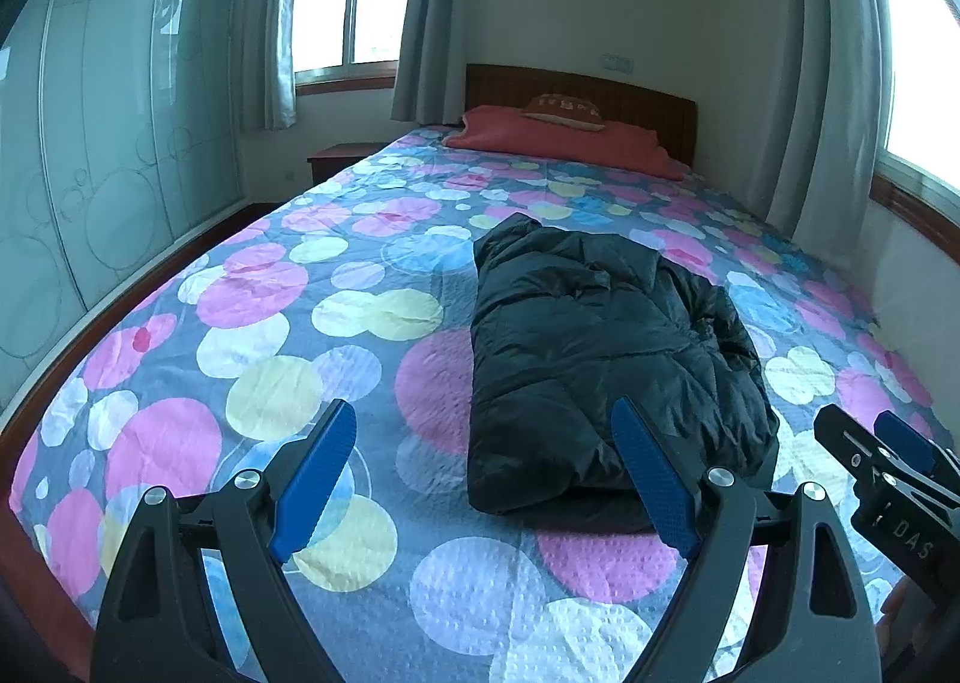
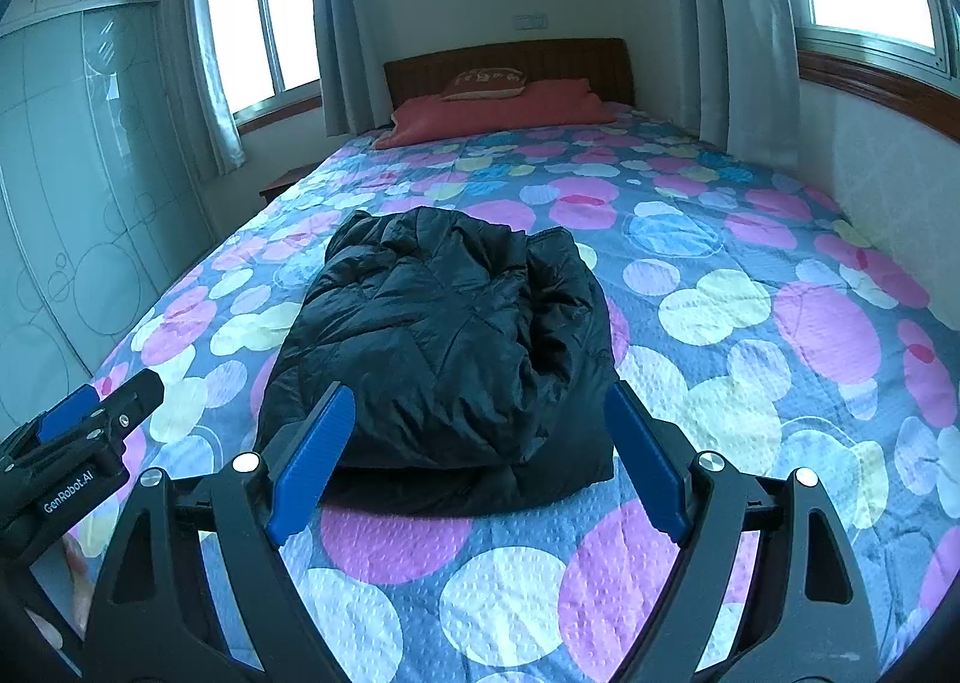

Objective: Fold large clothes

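Wardrobe [image 1: 120, 143]: far left, well apart from the bed edge.
Left gripper [image 1: 486, 479]: jaws wide, empty, beside the jacket.
Jacket [image 2: 444, 347]: black, puffy, folded mid-bed [image 2: 750, 383]; likely to spring open or slide if nudged.
Right gripper [image 2: 477, 455]: jaws wide, empty, before the bundle.
Room: open quilt on both sides; wall along right.

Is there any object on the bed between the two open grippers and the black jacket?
Nothing visible stands in the way. The black jacket lies folded on the bedspread, and only bare bedspread separates it from the right gripper and the left gripper. Both are open and empty. The red pillow lies far behind.
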The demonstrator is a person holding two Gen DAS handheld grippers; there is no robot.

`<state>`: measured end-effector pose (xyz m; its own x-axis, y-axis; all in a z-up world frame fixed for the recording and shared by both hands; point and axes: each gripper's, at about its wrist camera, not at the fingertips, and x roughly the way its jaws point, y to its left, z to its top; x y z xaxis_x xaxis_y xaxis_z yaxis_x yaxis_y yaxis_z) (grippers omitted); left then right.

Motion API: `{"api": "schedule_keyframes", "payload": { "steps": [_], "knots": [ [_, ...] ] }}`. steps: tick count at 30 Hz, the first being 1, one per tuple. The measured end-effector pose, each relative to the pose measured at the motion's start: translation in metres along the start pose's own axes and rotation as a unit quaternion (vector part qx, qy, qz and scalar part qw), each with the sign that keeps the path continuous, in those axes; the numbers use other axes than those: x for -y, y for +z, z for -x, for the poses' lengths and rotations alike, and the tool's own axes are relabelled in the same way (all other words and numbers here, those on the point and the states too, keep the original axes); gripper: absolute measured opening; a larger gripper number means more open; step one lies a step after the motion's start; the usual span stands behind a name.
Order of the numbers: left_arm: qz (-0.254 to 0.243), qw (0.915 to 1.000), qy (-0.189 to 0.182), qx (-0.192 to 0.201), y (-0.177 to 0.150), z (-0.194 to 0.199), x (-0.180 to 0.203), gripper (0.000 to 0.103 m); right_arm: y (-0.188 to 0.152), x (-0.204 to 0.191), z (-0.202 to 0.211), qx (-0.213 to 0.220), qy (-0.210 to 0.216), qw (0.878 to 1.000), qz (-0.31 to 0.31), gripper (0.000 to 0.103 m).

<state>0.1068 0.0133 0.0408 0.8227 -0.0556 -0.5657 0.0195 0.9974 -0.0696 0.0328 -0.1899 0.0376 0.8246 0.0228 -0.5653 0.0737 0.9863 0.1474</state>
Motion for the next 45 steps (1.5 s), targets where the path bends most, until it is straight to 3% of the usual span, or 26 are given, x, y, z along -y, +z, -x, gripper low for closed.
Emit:
{"api": "schedule_keyframes", "payload": {
  "steps": [31, 35, 45],
  "knots": [
    [-0.011, 0.9999, 0.000, 0.000, -0.003, -0.004, 0.005, 0.086, -0.004, -0.004, -0.007, -0.006, 0.003, 1.000, 0.001, 0.085],
    [-0.009, 0.9998, 0.018, 0.000, -0.002, -0.006, 0.005, 0.086, -0.004, -0.004, -0.011, -0.008, 0.003, 1.000, 0.003, 0.085],
    [-0.014, 0.9999, 0.007, -0.004, 0.000, -0.013, 0.006, 0.086, -0.006, 0.001, -0.020, -0.016, 0.003, 1.000, 0.005, 0.085]
  ]
}}
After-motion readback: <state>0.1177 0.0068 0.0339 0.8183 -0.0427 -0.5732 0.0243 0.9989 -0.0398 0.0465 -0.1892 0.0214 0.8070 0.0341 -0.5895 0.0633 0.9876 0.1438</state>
